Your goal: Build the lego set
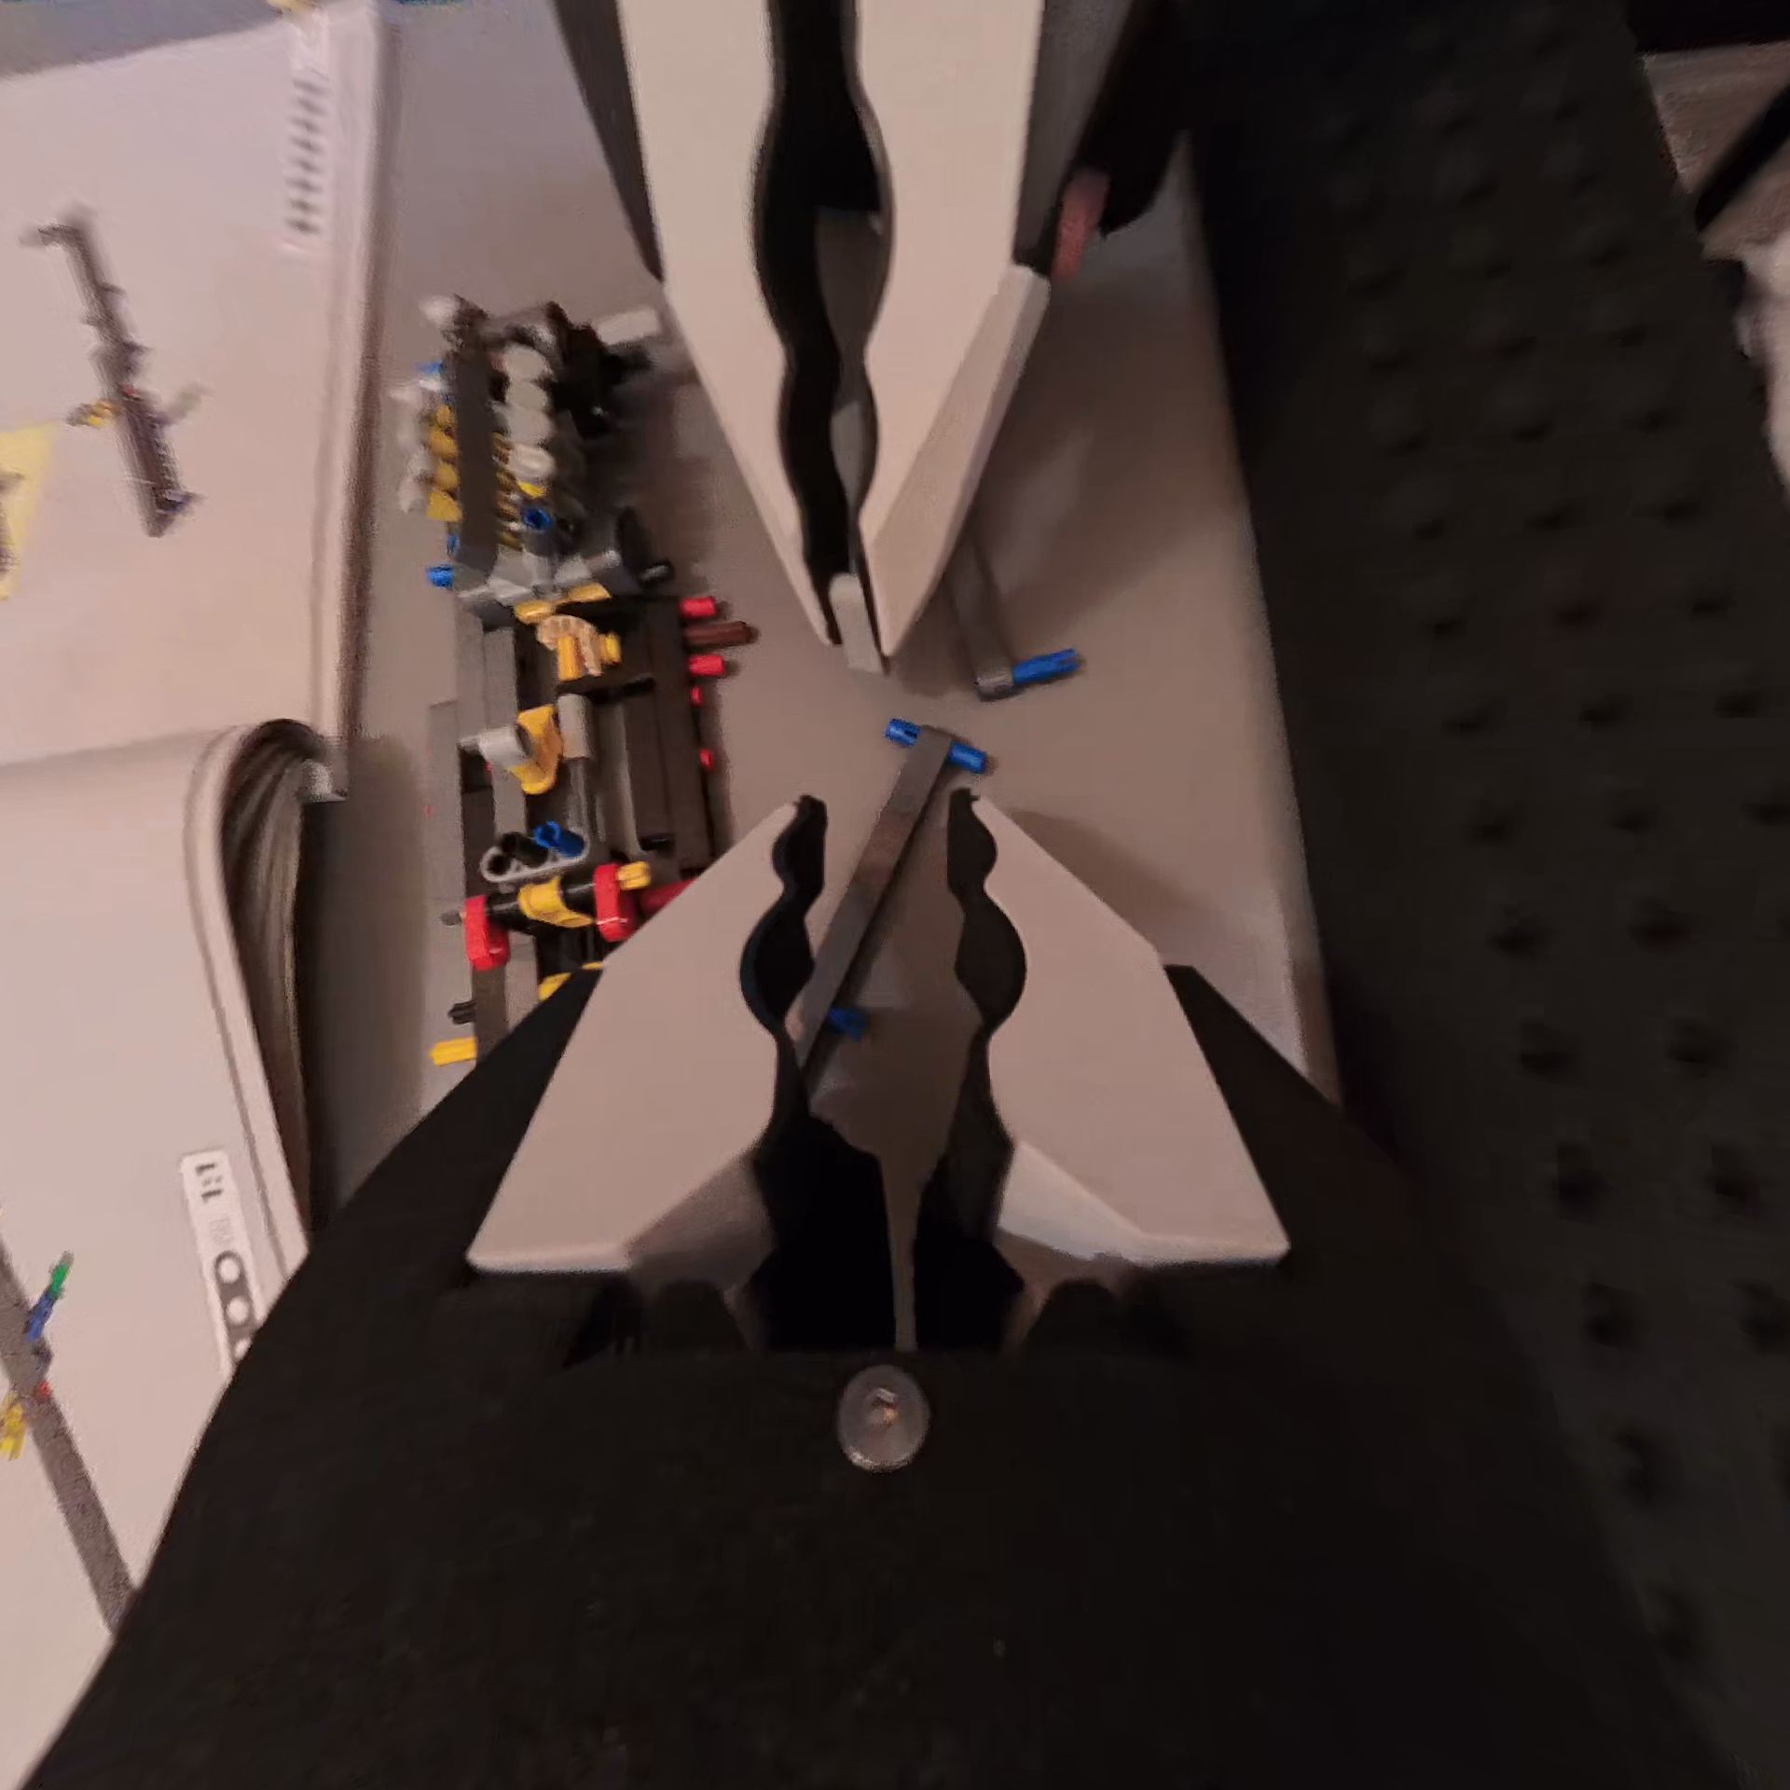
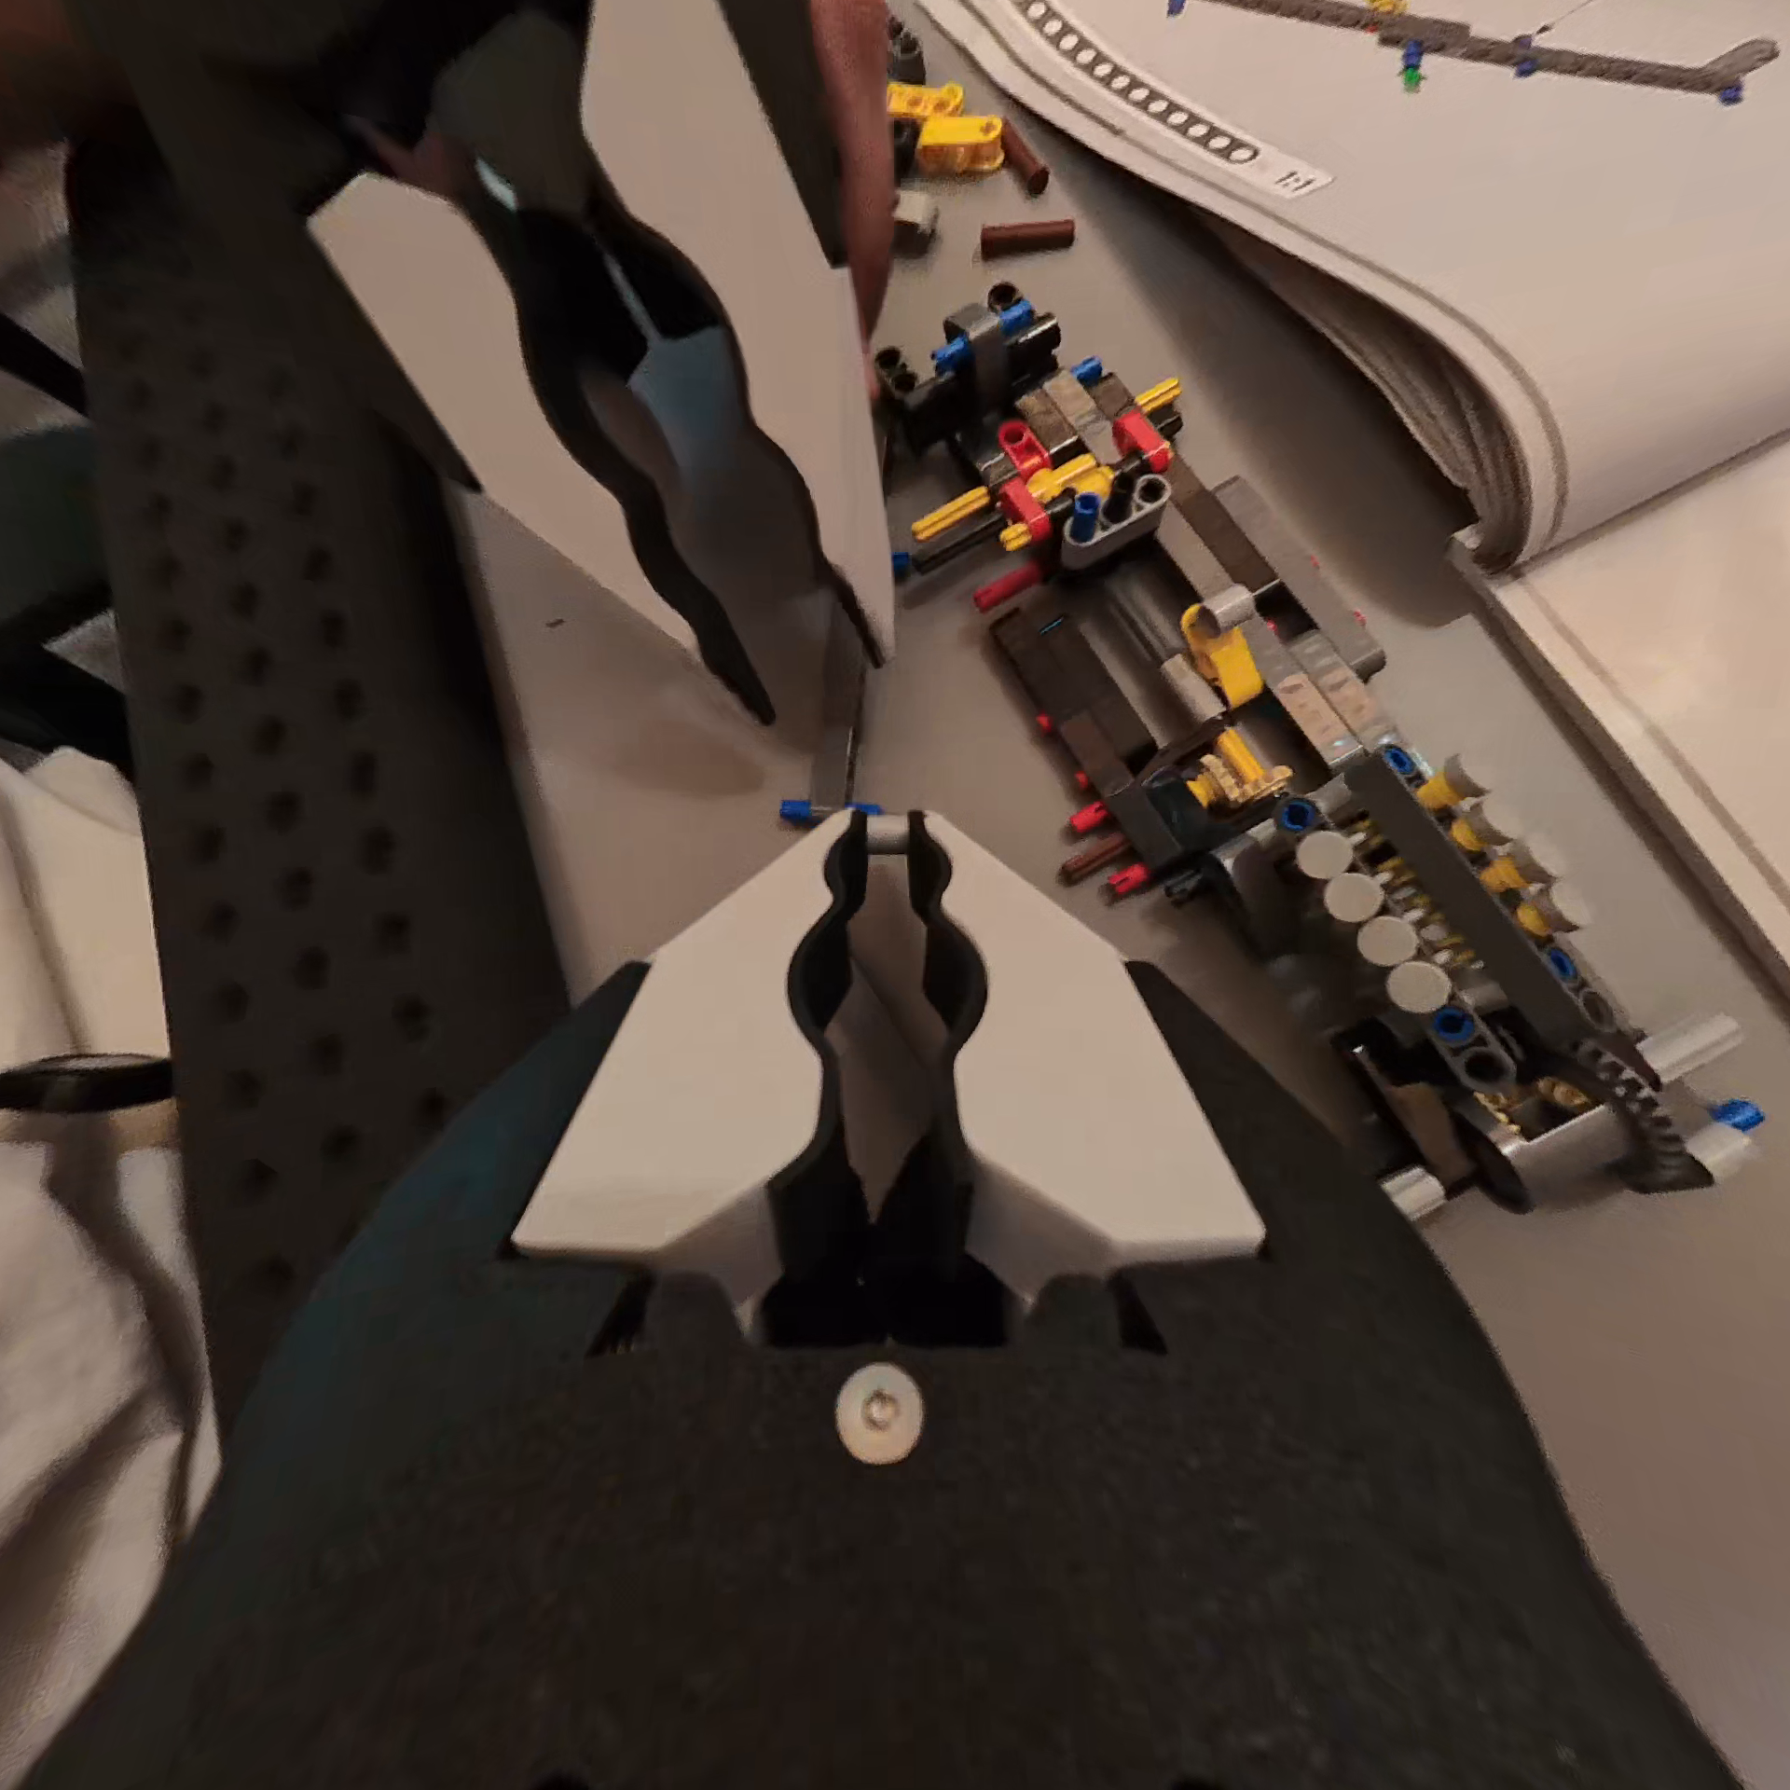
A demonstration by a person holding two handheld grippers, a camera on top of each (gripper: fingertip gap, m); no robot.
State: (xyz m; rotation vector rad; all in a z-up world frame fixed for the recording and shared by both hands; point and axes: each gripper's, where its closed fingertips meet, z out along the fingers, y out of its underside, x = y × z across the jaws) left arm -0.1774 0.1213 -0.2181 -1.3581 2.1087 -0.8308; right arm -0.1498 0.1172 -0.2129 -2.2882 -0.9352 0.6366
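My left gripper (image 1: 879, 802) is closed on a dark grey beam (image 1: 886, 852) that sits slanted between its jaws, so the jaws stay somewhat apart. A blue pin (image 1: 906, 733) passes through the beam's far end. The right wrist view shows this gripper (image 2: 821, 690) at upper left, with the beam (image 2: 841, 751) pointing down at the table. My right gripper (image 2: 883, 823) is shut on a small light grey piece (image 2: 886, 835), tip to tip with the beam's pinned end. It comes down from the top of the left wrist view (image 1: 860, 634).
The long part-built lego model (image 2: 1259, 775) lies on the grey table (image 2: 630, 678), also seen in the left wrist view (image 1: 571, 678). Beyond it lies the open instruction booklet (image 2: 1453, 291). Loose yellow pieces (image 2: 949, 126) and brown axles (image 2: 1027, 237) lie farther back. Another grey piece with a blue pin (image 1: 1032, 668) lies near the grippers. My left and right fingertips are right by each other.
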